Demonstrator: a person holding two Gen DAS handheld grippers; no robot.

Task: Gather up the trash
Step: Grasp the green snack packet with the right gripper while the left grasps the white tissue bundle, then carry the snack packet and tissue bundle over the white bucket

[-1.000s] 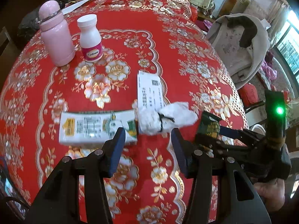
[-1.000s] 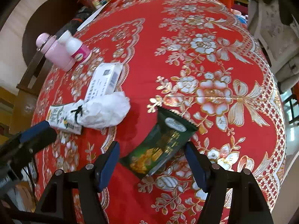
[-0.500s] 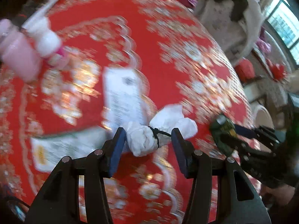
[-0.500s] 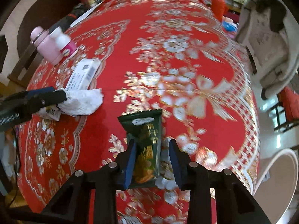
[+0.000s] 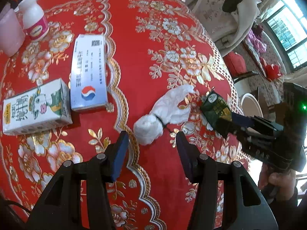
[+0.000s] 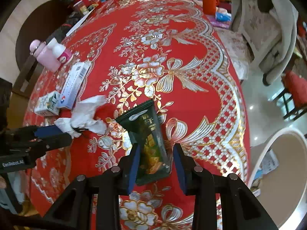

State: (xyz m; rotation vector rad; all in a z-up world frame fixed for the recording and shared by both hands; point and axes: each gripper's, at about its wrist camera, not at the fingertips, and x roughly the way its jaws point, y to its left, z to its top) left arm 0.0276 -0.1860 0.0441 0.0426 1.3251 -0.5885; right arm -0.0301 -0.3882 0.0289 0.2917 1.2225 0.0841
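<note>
A white tied-up tissue bundle point(image 5: 151, 130) lies on the red flowered tablecloth point(image 5: 153, 44), just ahead of my left gripper point(image 5: 151, 153). Its jaws are opening a little, one on each side of the bundle's knotted end, and neither pad touches it. The right wrist view shows the same bundle point(image 6: 86, 115) with the left gripper point(image 6: 67, 134) at its near end. My right gripper point(image 6: 156, 159) grips the lower end of a dark green snack packet point(image 6: 145, 126) while its jaws ease open slightly. In the left wrist view the packet point(image 5: 214, 109) sticks up out of the right gripper point(image 5: 230, 122).
A milk carton point(image 5: 36, 107) and a white-and-blue box point(image 5: 89, 71) lie left of the bundle. A pink flask point(image 5: 9, 36) and a white pill bottle point(image 5: 35, 25) stand behind them. A chair with a grey coat point(image 5: 220, 9) and a white round tub point(image 6: 284, 172) stand beyond the table edge.
My right gripper closed on the green packet and carried it toward the table's right edge. My left gripper swung right and lower, staying at the white bundle.
</note>
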